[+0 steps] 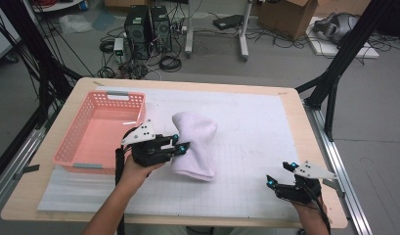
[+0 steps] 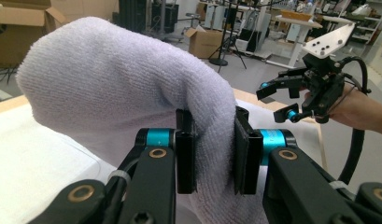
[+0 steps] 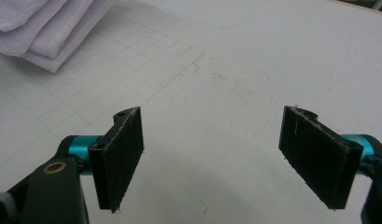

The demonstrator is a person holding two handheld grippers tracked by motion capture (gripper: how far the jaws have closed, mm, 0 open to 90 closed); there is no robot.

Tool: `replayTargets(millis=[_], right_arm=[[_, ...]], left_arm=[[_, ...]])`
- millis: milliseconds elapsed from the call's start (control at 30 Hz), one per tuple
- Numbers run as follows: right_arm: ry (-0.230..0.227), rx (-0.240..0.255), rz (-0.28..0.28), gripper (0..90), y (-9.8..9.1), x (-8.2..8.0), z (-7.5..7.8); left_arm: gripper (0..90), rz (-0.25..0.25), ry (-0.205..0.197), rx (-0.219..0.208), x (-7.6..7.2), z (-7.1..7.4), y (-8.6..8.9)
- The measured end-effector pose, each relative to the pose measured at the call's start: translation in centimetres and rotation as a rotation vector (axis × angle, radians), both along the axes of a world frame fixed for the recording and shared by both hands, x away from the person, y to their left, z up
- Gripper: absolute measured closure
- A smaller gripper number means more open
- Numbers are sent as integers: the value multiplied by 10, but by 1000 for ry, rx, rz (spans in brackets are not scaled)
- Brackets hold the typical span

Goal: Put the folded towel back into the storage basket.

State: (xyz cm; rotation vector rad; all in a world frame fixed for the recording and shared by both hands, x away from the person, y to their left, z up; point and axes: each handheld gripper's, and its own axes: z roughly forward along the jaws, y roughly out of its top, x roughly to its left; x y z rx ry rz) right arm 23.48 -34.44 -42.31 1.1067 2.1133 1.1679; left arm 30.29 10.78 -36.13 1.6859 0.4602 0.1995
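A folded pale lilac towel (image 1: 196, 139) hangs draped over in the middle of the table, its top raised and its lower end on the white mat. My left gripper (image 1: 182, 143) comes at it from the left and is shut on a thick fold of it; in the left gripper view the towel (image 2: 114, 79) bulges above the gripper (image 2: 215, 149), and both pads press into it. My right gripper (image 1: 278, 174) stands open near the front right of the table, with nothing between its fingers. In the right gripper view the right gripper (image 3: 212, 154) hovers over bare mat, the towel's (image 3: 34, 28) edge far left.
A pink plastic basket (image 1: 70, 137) sits at the left of the table, just behind my left hand. A white gridded mat (image 1: 251, 132) covers most of the wooden tabletop. The right gripper (image 2: 275, 102) shows beyond the towel. Cables and computers lie on the floor behind.
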Motion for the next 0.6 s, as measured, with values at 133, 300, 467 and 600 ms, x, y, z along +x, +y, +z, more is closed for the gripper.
replayTargets(millis=[133, 300, 467, 600], right_arm=[[-2, 1, 1, 209, 0, 0, 0], [1, 2, 1, 209, 1, 0, 0], [-1, 1, 3, 208, 1, 0, 1], [-3, -6, 6, 209, 1, 0, 0]], left_arm=[[742, -1, -19, -9, -2, 3, 6], [742, 5, -39, -25, -3, 9, 15], [742, 14, -61, -36, -4, 18, 26], [742, 27, -75, -50, -4, 24, 37]])
